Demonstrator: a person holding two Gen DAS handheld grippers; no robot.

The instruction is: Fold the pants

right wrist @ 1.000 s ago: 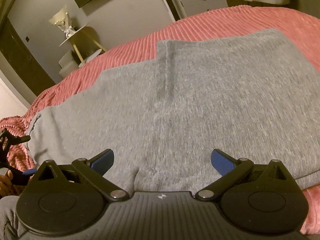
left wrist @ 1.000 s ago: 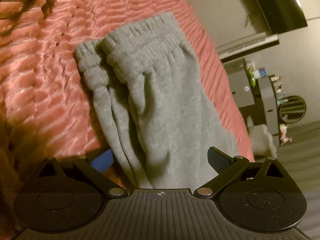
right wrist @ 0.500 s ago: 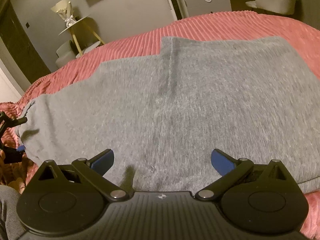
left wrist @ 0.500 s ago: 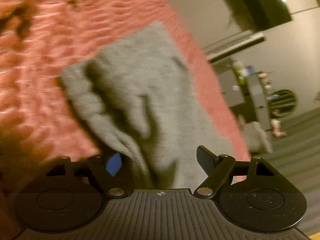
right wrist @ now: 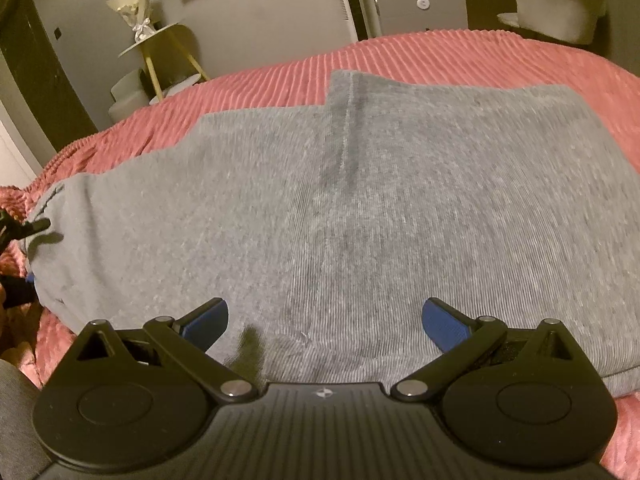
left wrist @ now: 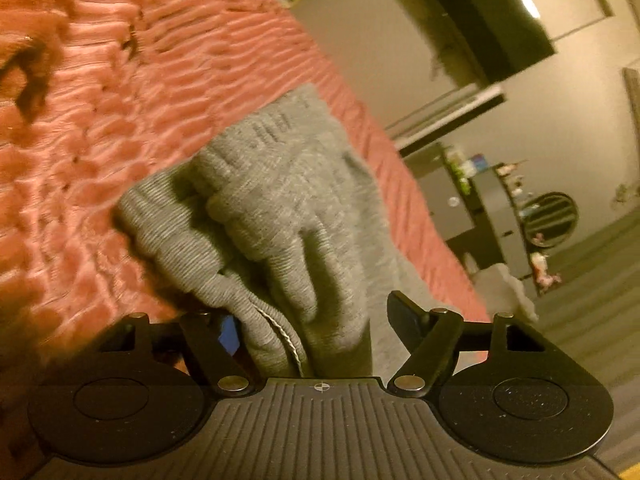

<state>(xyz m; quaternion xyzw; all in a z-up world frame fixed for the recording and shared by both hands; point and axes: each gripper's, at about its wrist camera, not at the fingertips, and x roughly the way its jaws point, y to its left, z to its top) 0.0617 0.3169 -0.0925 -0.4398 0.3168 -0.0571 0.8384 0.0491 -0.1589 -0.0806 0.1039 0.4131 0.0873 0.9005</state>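
Left fingers: the left gripper has just been closing; its fingers stand partly apart around a bunched fold of the grey knitted pants. The blue pad sits against the cloth; the other finger seems clear of it.
Right fingers: the right gripper is spread wide over the pants, with nothing clamped.
Pants: flat on the bed with a pink ribbed blanket.
Left view only: the gathered elastic waistband, lifted into ridges.
Right view only: the broad smooth panel with a vertical seam, and the left gripper's finger tip at the far-left edge.
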